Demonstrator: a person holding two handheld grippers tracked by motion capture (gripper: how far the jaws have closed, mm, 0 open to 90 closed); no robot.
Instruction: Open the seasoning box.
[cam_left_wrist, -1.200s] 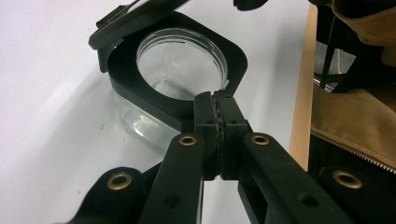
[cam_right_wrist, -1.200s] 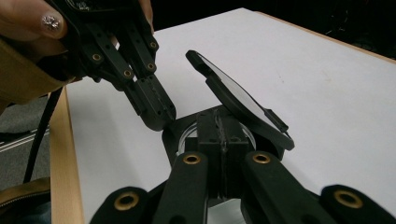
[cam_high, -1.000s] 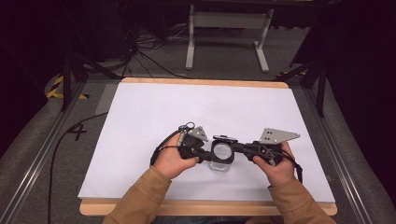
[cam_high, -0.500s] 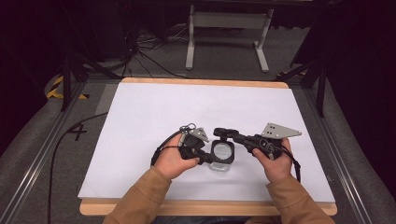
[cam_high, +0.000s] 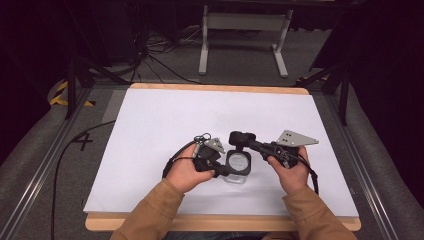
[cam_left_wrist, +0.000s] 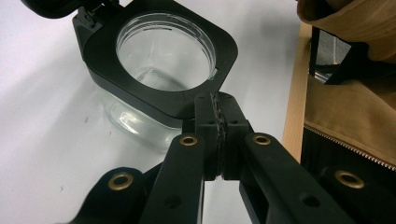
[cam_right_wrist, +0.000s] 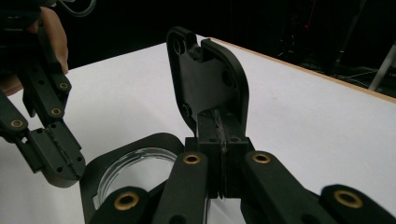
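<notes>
Item: clear glass jar (cam_high: 238, 167) with black square collar and hinged black lid (cam_high: 242, 138), standing on the white counter (cam_high: 165, 120) near its 6 o'clock edge.

We see the left tool (cam_left_wrist: 219, 122) closed on the collar's rim at the jar's 9 o'clock, steadying it. The right tool (cam_right_wrist: 222, 135) is closed on the lid's edge, lid raised upright.

Handling, as we judge it: glass body rigid, smooth, breakable; plastic collar and lid stiff and light. We take hold at collar and lid edge, not the glass.
</notes>
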